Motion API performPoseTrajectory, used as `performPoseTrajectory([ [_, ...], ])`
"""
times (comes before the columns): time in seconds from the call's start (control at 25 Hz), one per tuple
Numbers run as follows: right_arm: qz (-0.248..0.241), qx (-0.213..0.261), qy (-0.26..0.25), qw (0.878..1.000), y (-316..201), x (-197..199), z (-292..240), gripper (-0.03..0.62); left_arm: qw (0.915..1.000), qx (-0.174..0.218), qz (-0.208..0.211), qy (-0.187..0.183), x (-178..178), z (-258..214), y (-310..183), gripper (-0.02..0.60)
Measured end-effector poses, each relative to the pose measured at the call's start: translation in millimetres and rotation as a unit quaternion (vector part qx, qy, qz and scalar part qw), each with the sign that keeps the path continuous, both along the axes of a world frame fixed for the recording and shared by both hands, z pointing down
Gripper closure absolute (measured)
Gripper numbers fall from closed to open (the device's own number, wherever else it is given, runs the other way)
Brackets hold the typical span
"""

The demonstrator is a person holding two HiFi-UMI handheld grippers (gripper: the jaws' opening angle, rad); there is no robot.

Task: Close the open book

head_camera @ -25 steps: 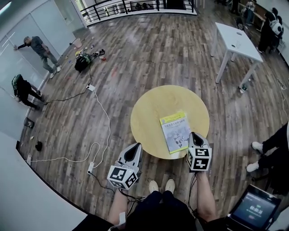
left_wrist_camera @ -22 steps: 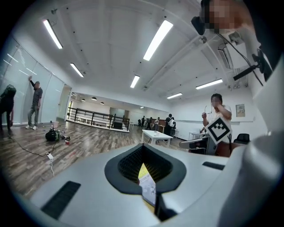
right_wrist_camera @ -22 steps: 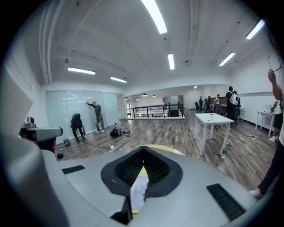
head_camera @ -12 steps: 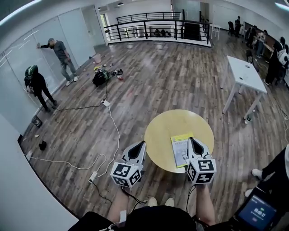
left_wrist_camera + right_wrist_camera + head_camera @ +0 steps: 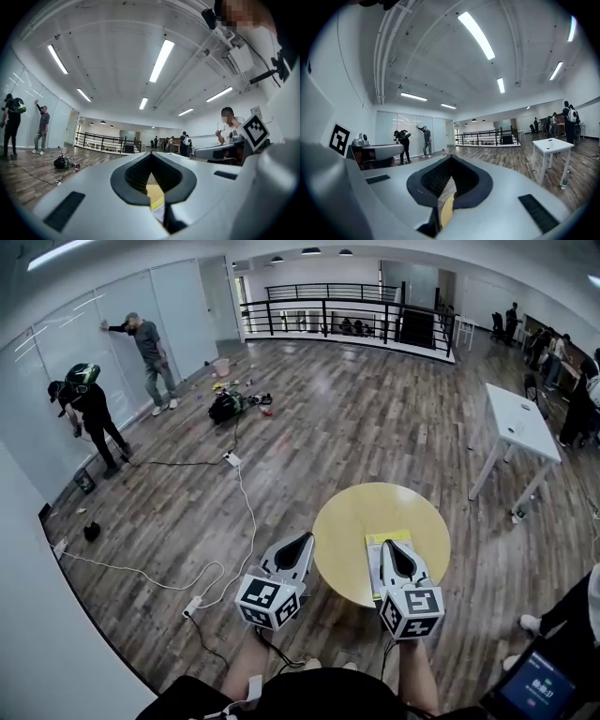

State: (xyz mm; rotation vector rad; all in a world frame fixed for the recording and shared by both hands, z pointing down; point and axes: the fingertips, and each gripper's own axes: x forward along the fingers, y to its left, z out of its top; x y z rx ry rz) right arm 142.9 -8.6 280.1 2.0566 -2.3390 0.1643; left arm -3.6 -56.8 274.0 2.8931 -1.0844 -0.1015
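One book [image 5: 373, 563] lies closed and flat on the near right part of the single round yellow tabletop [image 5: 347, 521]. The right gripper [image 5: 395, 545] hangs in front of it and hides most of its cover. The left gripper [image 5: 305, 540] hangs just beside the tabletop's left edge, over the wooden floor [image 5: 309, 418]. A white table [image 5: 520, 423] stands well apart at the right. Two people [image 5: 150, 352] stand at the glass wall, near a black bag [image 5: 225, 407] and a white cable [image 5: 239, 512]. Both grippers' jaws are clenched tip to tip, grasping nothing and touching nothing.
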Motion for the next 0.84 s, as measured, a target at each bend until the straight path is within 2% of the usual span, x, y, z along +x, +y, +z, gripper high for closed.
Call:
performPoseTrajectory([
  [0.32, 0.003, 0.0, -0.021, 1.0, 5.8, 5.7, 0.1, 0.591, 1.0, -0.001, 0.003, 0.002, 0.0, 0.4, 2.9, 0.583],
  [0.84, 0.014, -0.009, -0.006, 1.0, 3.1, 5.2, 17.1, 0.591, 0.9999, -0.005, 0.015, 0.004, 4.7, 12.3, 0.9, 0.583],
])
